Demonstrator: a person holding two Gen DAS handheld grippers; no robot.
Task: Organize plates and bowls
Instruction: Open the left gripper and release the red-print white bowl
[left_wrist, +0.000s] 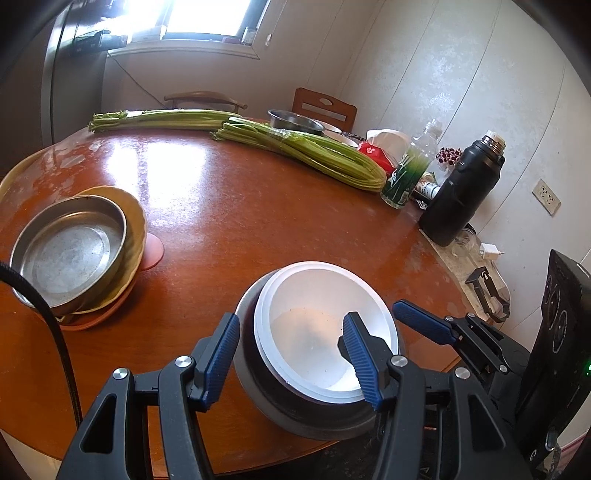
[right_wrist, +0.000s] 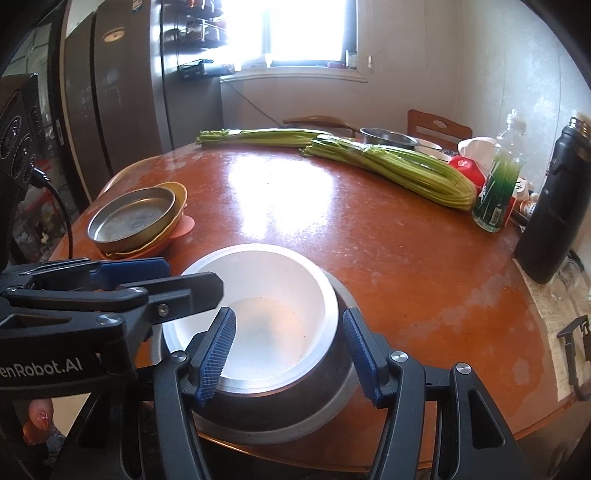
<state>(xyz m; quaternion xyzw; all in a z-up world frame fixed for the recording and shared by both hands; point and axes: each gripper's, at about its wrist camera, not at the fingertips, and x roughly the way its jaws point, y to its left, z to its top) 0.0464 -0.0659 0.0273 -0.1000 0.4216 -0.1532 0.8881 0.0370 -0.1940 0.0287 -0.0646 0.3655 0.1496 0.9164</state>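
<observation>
A white bowl (left_wrist: 314, 314) sits nested in a grey metal bowl (left_wrist: 295, 410) near the table's front edge. My left gripper (left_wrist: 291, 325) straddles its left wall, one pad outside the metal and the other inside the white bowl, shut on it. My right gripper (right_wrist: 289, 317) holds the right wall of the same white bowl (right_wrist: 273, 295) and metal bowl (right_wrist: 343, 362) the same way. To the left, a metal dish (left_wrist: 70, 254) rests in a yellow bowl (left_wrist: 133, 221) on a pink plate (left_wrist: 153, 251). A second metal bowl (left_wrist: 295, 122) stands at the back.
Two bundles of celery (left_wrist: 314, 155) lie across the far side of the round wooden table (left_wrist: 240, 206). A green-labelled bottle (left_wrist: 406, 170), a black flask (left_wrist: 461, 195) and a tissue pack (left_wrist: 384, 144) crowd the right edge. Chairs (left_wrist: 325, 107) stand behind.
</observation>
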